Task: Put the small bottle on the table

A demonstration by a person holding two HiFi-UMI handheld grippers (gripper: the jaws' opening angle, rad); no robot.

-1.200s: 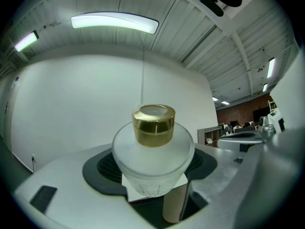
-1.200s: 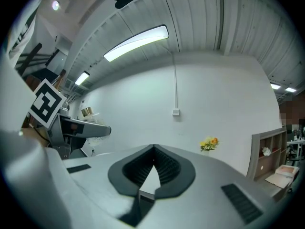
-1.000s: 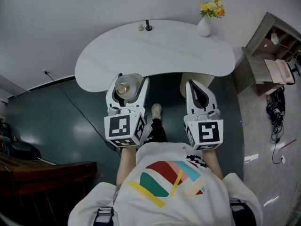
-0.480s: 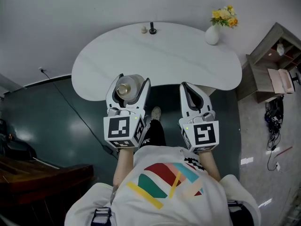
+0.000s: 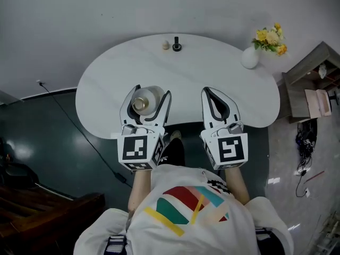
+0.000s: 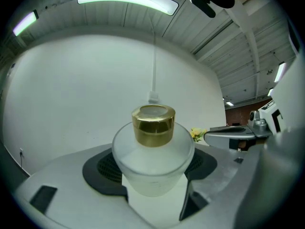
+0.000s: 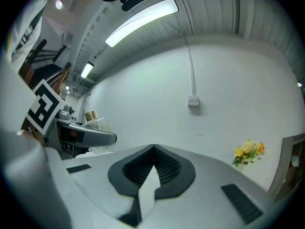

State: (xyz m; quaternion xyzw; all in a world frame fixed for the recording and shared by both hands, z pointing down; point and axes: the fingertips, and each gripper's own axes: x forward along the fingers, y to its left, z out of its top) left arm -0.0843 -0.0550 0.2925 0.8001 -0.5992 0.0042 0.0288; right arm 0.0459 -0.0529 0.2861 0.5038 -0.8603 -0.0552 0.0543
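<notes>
Gripping a small frosted-glass bottle with a gold metal cap [image 5: 143,101], our left gripper [image 5: 153,91] has its fingers clenched on the bottle's round body from both sides. The left gripper view shows the bottle upright between the dark ribbed pads, cap on top. From the head view the bottle hangs over the near edge of the white kidney-shaped worktop [image 5: 212,68]; we cannot tell whether its base touches the surface.

Our right gripper [image 5: 208,92] is held just beside the left one, also over the worktop's near edge. Its fingers are pressed together at the tips with nothing between them, which the right gripper view shows plainly.

At the far edge of the worktop stand a small black upright object [image 5: 177,44] and, just beside it on the left, a small beige object [image 5: 166,45]; both are too small to identify. Toward the far right of the worktop sits a round white vase [image 5: 249,57] holding yellow flowers [image 5: 271,36], well apart from both grippers.

Below the worktop lies a dark green glossy floor [image 5: 48,132] with a thin black cable [image 5: 79,126] running across it. A wooden shelf unit [image 5: 313,84] stands to the right.
</notes>
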